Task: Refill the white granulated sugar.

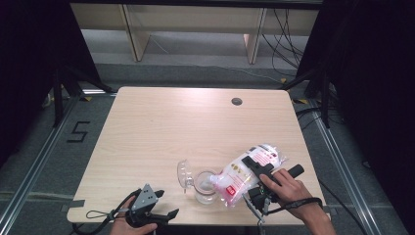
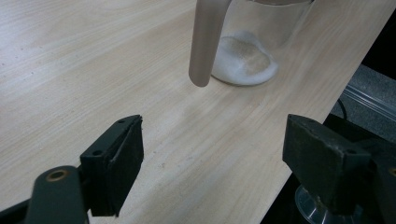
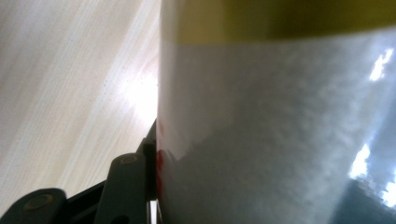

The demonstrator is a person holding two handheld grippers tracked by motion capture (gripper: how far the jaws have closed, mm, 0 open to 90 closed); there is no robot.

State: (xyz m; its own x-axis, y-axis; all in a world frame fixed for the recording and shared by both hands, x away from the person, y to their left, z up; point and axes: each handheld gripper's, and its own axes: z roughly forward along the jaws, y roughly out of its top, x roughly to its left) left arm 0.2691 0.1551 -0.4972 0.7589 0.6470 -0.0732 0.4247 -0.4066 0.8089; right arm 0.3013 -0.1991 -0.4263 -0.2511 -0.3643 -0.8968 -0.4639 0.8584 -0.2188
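- Your right gripper (image 1: 249, 177) is clamped on the bag (image 1: 243, 175), a clear pouch w/ pink-and-white print, full of white grains.
- In the right gripper view the bag (image 3: 280, 135) sits pressed right against the one jaw you can see, at lower left; a yellow band runs across the pouch's top edge there.
- The bag is tilted, its low end leaning over the rim of the glass jar (image 1: 205, 186), its high end pointing away twd the table's right side.
- The jar stands upright near the front edge of the table (image 1: 161, 127), roughly mid-width, between your two hands.
- Its clear lid (image 1: 184, 174) hangs open on the jar's left side, touching the rim.
- Left gripper view: a small heap of white grains lies in the bottom of the jar (image 2: 252, 51); a pale bar, prob. part of the lid's clasp, hangs down in front of the glass.
- Your left gripper (image 1: 159, 215) hovers at the front-left corner of the table, jaws spread wide w/ nothing between them, well apart from the jar.
- Its grey plate faces up; cable loops off to the left.
- Your right hand (image 1: 286, 188) wraps the gripper body, a black strap round the wrist.
- A dark round cable port (image 1: 237, 101) sits near the table's far edge.
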